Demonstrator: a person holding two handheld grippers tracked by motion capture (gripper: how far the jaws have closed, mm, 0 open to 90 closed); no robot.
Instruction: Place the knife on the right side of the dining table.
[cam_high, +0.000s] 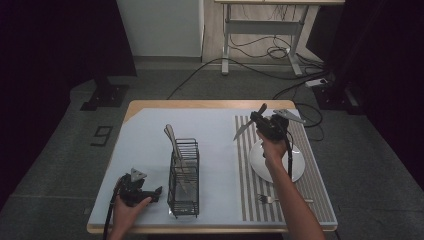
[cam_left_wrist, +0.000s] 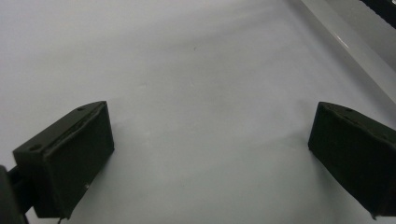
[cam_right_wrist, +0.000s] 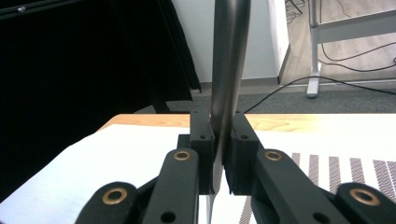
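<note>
A table knife (cam_high: 243, 131) is clamped between the pads of my right gripper (cam_high: 262, 121), which hangs above the far edge of a white plate (cam_high: 300, 165). In the right gripper view the knife (cam_right_wrist: 229, 70) stands upright, pinched between the jaws of the right gripper (cam_right_wrist: 219, 140). A black wire cutlery caddy (cam_high: 183, 177) stands mid-table with a few utensils (cam_high: 172, 140) sticking out of it. My left gripper (cam_high: 156, 194) rests on the white mat at the front left, beside the caddy. The left gripper (cam_left_wrist: 210, 154) is open, with bare mat between its jaws.
A fork (cam_high: 267, 199) lies on the striped placemat (cam_high: 320, 200) in front of the plate. The white mat (cam_high: 215, 150) covers the rest of the tabletop. Beyond the table are cables on the floor and a desk frame (cam_high: 260, 35).
</note>
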